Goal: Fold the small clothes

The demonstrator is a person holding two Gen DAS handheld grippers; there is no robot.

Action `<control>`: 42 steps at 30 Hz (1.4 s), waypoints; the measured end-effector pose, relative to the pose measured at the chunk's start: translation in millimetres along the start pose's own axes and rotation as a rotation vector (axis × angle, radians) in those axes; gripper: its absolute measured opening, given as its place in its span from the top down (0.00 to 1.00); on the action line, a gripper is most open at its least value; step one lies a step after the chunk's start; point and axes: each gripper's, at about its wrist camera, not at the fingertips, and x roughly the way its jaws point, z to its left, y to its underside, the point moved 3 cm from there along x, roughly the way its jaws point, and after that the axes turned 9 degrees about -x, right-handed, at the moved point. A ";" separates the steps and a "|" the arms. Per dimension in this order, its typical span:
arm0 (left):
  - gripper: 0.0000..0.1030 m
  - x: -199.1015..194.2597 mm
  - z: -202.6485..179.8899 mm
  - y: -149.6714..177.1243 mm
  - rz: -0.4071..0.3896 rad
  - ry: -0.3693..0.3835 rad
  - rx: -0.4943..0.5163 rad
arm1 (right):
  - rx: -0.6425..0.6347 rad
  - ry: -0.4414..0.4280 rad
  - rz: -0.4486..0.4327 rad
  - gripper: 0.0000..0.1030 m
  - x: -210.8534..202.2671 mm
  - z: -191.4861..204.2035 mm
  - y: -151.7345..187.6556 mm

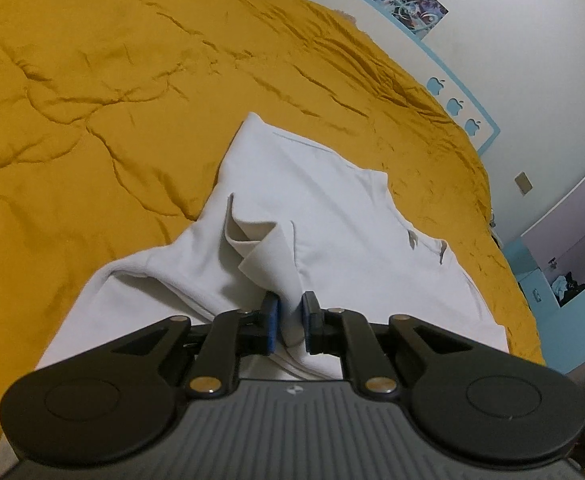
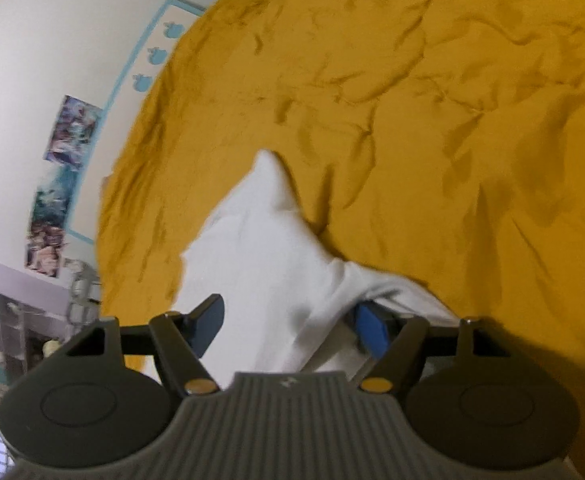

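Showing pinched white garment (image 1: 332, 216): left gripper (image 1: 290, 320) only.

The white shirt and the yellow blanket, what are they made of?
The white shirt looks like soft matte cotton knit: it drapes and folds limply. The yellow blanket seems a padded, quilted fabric with a slight sheen, puffy between stitched creases. The exact fibres can't be told from here.

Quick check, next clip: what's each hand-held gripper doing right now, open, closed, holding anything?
Left hand-held gripper: closed on a fold of the white garment.
Right hand-held gripper: open, white garment between its fingers, not pinched.
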 end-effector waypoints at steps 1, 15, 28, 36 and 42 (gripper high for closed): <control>0.88 -0.3 -0.1 -0.3 -0.005 -0.003 -0.003 | -0.006 0.001 -0.007 0.34 1.0 1.0 0.1; 0.88 3.9 3.0 8.3 0.033 -0.078 0.042 | -0.108 0.135 -0.076 1.00 -9.6 -20.0 6.0; 0.40 -47.2 -32.7 -12.0 -0.070 -0.182 0.165 | -0.251 0.042 -0.092 0.91 -55.5 12.3 -3.3; 0.36 16.2 -53.3 -10.6 0.034 -0.187 0.270 | -0.487 0.023 -0.064 0.88 15.0 75.9 -22.5; 0.37 34.2 -28.3 -8.4 0.057 -0.221 0.261 | -0.443 0.127 0.020 0.94 72.8 49.0 -21.8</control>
